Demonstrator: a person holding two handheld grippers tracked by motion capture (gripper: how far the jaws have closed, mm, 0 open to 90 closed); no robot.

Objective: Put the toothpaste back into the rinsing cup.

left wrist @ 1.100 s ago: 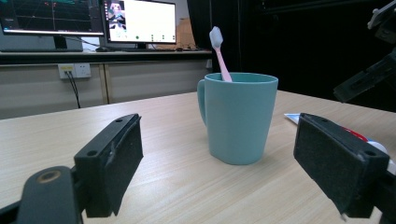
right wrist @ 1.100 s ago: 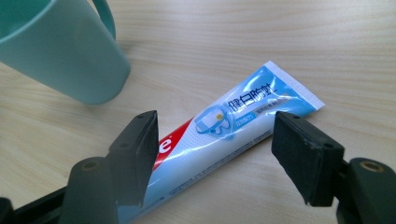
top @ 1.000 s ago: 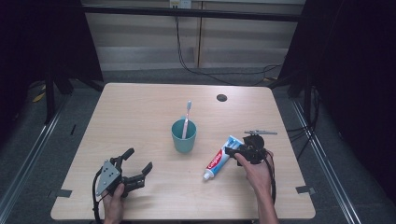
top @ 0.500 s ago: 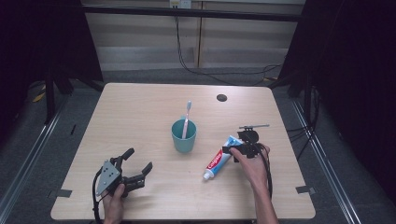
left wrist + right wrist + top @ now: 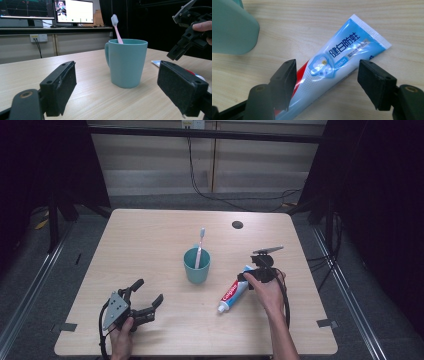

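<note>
We found the toothpaste tube (image 5: pixel 332 67), blue-white with a red band, lying flat just right of the teal mug (image 5: pixel 196 266). The right gripper (image 5: pixel 327 80) had its fingers closing astride it; the left gripper (image 5: pixel 145 297) had its fingers wide.

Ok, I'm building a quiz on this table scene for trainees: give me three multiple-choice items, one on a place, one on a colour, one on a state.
1. Where does the toothpaste tube lie?
A. on the table, between the right tongs
B. inside the mug
C. beside the left tongs

2. What colour is the mug?
A. red
B. teal
C. white

3. How does the toothbrush stand?
A. flat on the table
B. held in tongs
C. upright in the mug, head up

Key: 1 A, the right gripper view shows the tube on the wood between its open jaws, the left jaw at its edge. 2 B, teal in the high view and the left gripper view. 3 C, its pink handle rises from the mug.
</note>
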